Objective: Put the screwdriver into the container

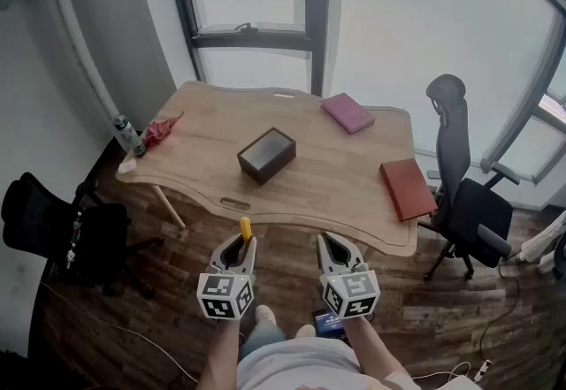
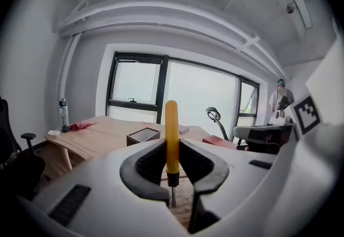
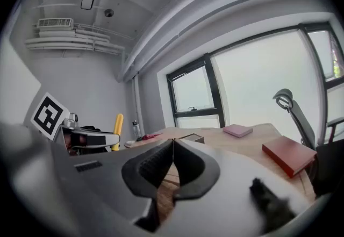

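My left gripper (image 1: 242,242) is shut on a yellow-handled screwdriver (image 2: 171,134), held upright with the handle (image 1: 246,228) sticking up past the jaws and the metal shaft (image 2: 173,195) pointing down. It also shows as a yellow screwdriver handle (image 3: 117,131) in the right gripper view. The dark open box container (image 1: 266,154) sits mid-table, well ahead of both grippers, and shows small as the container (image 2: 143,136) in the left gripper view. My right gripper (image 1: 334,244) is shut with nothing in it, beside the left one, in front of the table's near edge.
On the wooden table (image 1: 336,185) lie a pink book (image 1: 348,111) at the back, a red book (image 1: 408,187) at the right edge, a red cloth (image 1: 161,128) and a bottle (image 1: 129,134) at the left. An office chair (image 1: 466,194) stands right, another dark chair (image 1: 62,229) left.
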